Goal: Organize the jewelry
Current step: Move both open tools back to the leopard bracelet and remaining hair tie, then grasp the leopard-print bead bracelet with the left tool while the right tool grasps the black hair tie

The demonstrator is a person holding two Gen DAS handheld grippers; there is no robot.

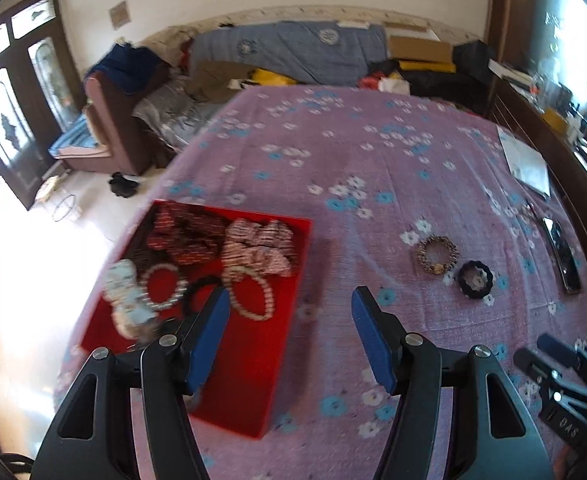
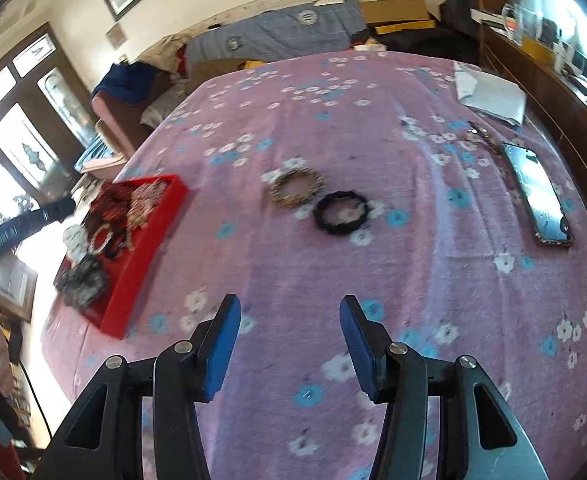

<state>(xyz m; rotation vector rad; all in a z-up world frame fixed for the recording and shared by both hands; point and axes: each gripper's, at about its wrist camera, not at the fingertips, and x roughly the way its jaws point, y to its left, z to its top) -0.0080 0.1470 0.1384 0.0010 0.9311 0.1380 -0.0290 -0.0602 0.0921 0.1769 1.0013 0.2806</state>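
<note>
Both grippers open, empty: left gripper (image 1: 289,300) over red tray (image 1: 253,360) lower left; right gripper (image 2: 289,308) below two bracelets (image 2: 296,186) at centre.

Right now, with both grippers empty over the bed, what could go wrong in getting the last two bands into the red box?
The gold beaded bracelet and black hair band lie side by side, so the right gripper may snag both. They lie flat on the soft floral sheet, so fingertips could pinch cloth instead. The red box is crowded at its far end; dropped pieces may tangle.

A shallow red cardboard tray (image 1: 249,376) is set left of two ring-shaped bracelets (image 1: 437,255) lying side by side on the pink flowered cloth (image 1: 333,152).
</note>
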